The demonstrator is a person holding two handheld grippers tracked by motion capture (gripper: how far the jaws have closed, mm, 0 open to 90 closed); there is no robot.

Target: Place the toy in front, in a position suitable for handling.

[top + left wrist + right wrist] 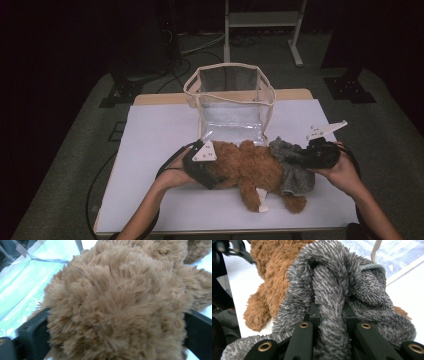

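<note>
Tongs at either end of a brown plush bear (250, 172): my left tongs (216, 176) straddle its fuzzy head, jaws spread wide with the fur bulging between them, and I cannot tell whether the pads bite; my right tongs (299, 157) are clenched on a fold of the grey fleece garment (295, 172) bunched round its lower half. Bear and garment lie across the lower middle of the high view, on the white desk (150, 145), just in front of the clear bag (231, 102) that stands open-topped at centre frame.

My reading of the step: work the grey fleece along the bear while the head end is steadied. To do that well, I judge the left tongs should close firmly on the head, deep in the stuffing and not on loose pile, before the right pulls. The right should draw slowly and in line with the body, since a thick fold like this could slip or drag the whole toy sideways towards the bag.

Both forearms enter from the bottom edge, angled inward. My left hand (175, 175) rests low at the desk, tongs pointing right; my right hand (342, 170) cups its tool from below, pointing left, grey plate tilted towards the upper right.
</note>
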